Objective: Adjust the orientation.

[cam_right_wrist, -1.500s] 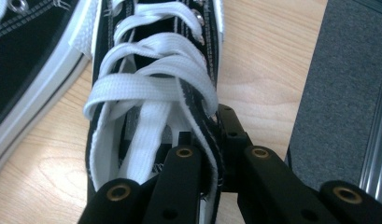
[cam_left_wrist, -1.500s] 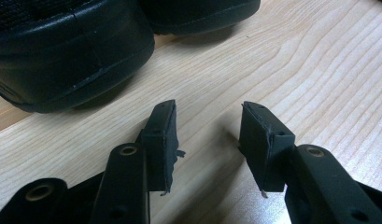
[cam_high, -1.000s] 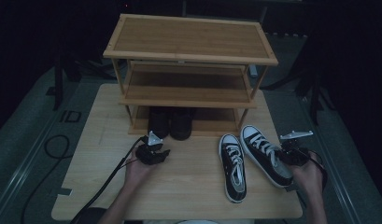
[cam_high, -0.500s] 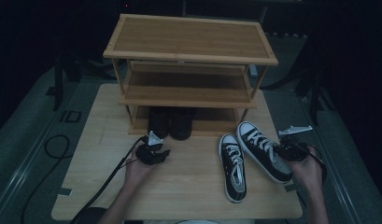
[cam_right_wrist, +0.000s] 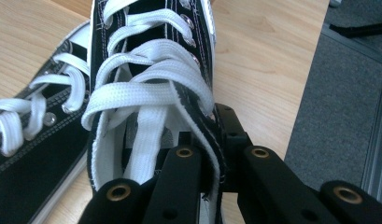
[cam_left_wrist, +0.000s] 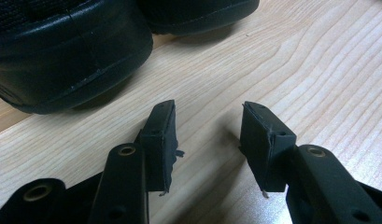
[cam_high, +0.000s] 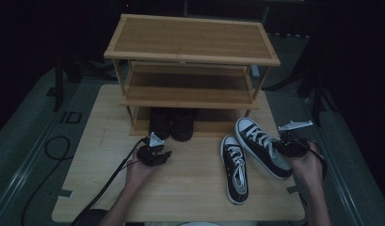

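Since the right tongs (cam_right_wrist: 212, 154) are clamped on the sneaker (cam_high: 264, 147) collar, its toe points at the rack (cam_high: 192, 75); left tongs (cam_left_wrist: 207, 140) sit apart.

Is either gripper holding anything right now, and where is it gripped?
The right gripper clamps the right sneaker by its collar edge; the left gripper holds nothing.

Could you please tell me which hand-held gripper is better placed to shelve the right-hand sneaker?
Right hand-held gripper: shut on the sneaker. Left hand-held gripper is open by the black shoes.
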{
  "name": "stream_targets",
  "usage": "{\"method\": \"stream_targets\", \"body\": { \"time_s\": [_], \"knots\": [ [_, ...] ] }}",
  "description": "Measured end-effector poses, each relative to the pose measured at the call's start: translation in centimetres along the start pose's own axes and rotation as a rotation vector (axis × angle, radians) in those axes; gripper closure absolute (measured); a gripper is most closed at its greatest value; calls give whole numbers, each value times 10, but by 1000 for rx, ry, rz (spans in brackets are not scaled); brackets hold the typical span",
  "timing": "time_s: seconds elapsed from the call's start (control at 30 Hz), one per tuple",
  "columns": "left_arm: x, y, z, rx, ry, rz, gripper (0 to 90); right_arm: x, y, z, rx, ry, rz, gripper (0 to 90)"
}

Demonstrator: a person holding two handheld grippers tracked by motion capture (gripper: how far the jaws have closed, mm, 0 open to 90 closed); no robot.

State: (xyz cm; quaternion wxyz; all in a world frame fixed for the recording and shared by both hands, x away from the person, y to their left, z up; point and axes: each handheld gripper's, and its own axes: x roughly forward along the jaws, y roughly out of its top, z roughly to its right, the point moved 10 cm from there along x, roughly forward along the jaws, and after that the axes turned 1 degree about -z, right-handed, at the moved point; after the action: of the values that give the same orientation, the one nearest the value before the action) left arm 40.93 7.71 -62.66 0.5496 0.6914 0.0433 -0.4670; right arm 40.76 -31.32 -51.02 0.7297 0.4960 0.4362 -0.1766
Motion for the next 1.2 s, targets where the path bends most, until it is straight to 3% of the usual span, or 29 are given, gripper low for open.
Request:
{"method": "stream_targets", "body": {
  "time_s": [1.2],
  "knots": [
    [0, 0, 0, -3, -2, 2, 559, 1, 46, -46, -140, 89, 18, 883]
  ]
}}
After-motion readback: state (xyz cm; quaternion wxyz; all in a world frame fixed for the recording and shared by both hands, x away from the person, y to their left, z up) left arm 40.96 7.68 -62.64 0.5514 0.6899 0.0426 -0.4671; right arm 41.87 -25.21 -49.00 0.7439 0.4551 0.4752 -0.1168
